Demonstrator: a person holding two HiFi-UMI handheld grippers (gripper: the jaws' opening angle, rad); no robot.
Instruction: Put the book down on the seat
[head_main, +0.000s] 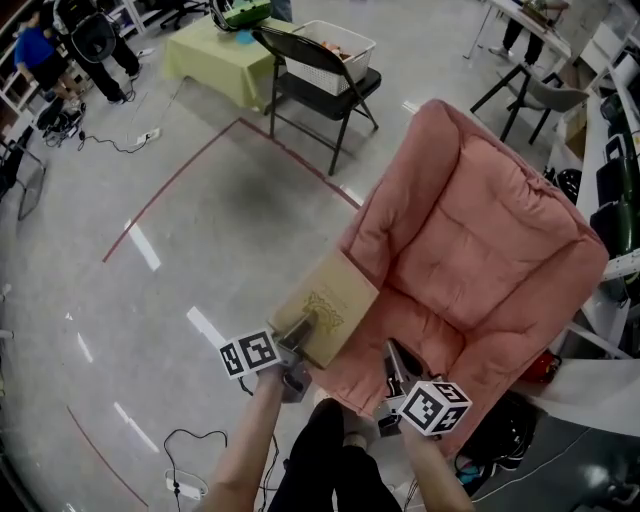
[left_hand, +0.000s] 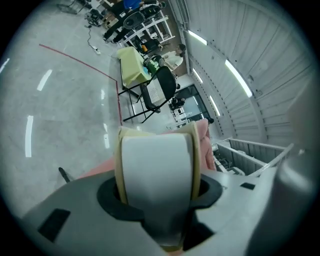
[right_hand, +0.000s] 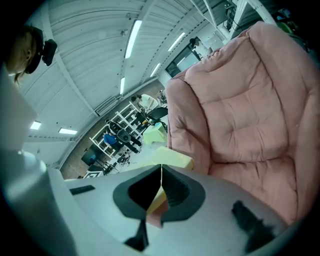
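My left gripper (head_main: 298, 335) is shut on the near edge of a tan book (head_main: 325, 305) with a gold ornament on its cover. The book hangs over the left arm of the pink armchair (head_main: 480, 230), beside the seat (head_main: 445, 335). In the left gripper view the book's white page edge (left_hand: 157, 165) fills the gap between the jaws of the left gripper (left_hand: 159, 190). My right gripper (head_main: 391, 372) is shut and empty at the seat's front edge. In the right gripper view its jaws (right_hand: 161, 172) meet, with the book (right_hand: 172, 160) and the armchair (right_hand: 240, 115) beyond.
A black folding chair (head_main: 320, 90) carrying a white basket (head_main: 332, 45) stands at the far side, next to a table with a green cloth (head_main: 212, 55). Red tape lines (head_main: 170, 185) and a cable (head_main: 190, 440) lie on the floor. Shelves (head_main: 615, 170) stand at the right.
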